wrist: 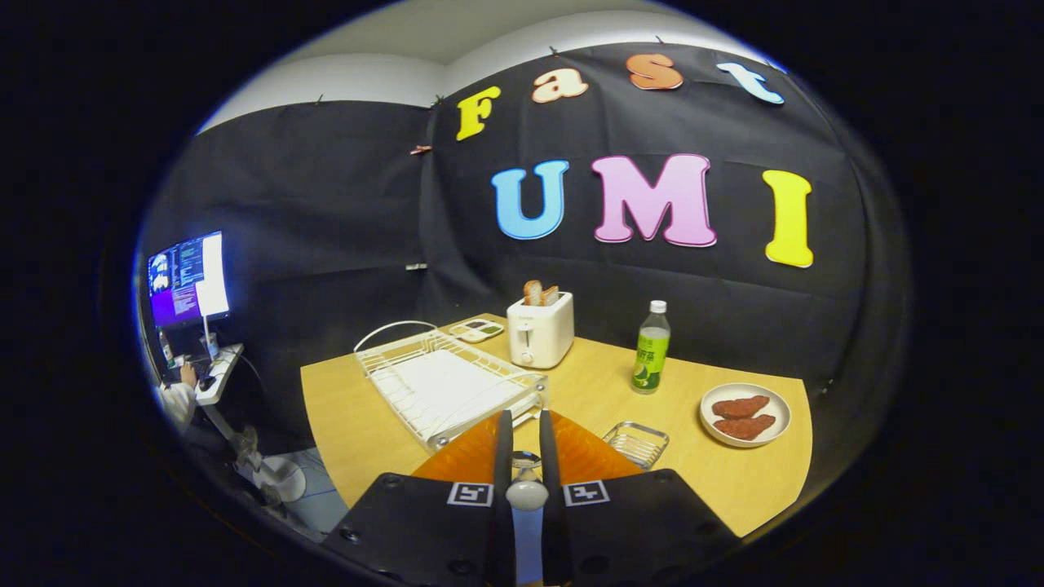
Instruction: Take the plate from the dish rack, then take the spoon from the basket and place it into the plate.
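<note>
Gripper (522,452) sits low centre of frame, fingers nearly together and clamped on the spoon (526,489); its pale bowl end shows between them near the finger bases, with a thin bit of it further up the gap. Directly under and beyond the fingers is the orange plate (587,456), flat on the wooden table (734,481), its rim showing on both sides of the fingers. Spoon is held above the plate; contact with the plate can't be judged.

Dish rack (444,383), white wire, is left of centre, just beyond the plate's left edge. Small wire basket (636,443) sits just right of the plate. White toaster (540,328) with bread slices in it stands behind the rack, centre frame. Green-label bottle (651,349) is right of the toaster, upright. White dish (745,414) with two reddish-brown food pieces is at mid-right, near the table edge. Monitor (188,279) is at far left, off the table.
</note>
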